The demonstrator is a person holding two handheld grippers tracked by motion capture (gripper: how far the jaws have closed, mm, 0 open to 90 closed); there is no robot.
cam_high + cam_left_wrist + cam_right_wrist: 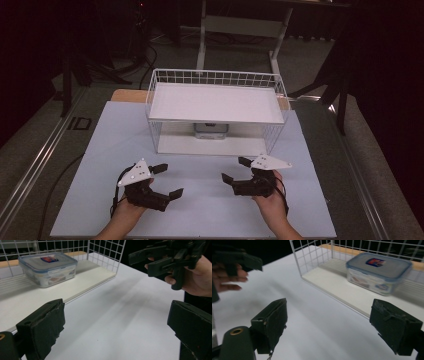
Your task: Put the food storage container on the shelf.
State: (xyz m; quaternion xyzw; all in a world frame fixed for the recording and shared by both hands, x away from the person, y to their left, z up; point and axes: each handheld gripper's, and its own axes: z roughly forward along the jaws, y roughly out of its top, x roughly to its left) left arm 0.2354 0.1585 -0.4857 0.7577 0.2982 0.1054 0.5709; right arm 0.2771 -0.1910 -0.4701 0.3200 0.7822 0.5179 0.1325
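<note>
I am holding the left gripper [162,181] and right gripper [235,170] wide, both empty. The plastic box [47,268] in the far rack [217,78] looks light, stiff, slick. I am judging its short sides the best hold.

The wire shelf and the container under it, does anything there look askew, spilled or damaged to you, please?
Nothing stands out. The lidded plastic container sits flat on the lower board of the wire shelf, lid on, no spill. Both grippers, left and right, are open and empty.
</note>
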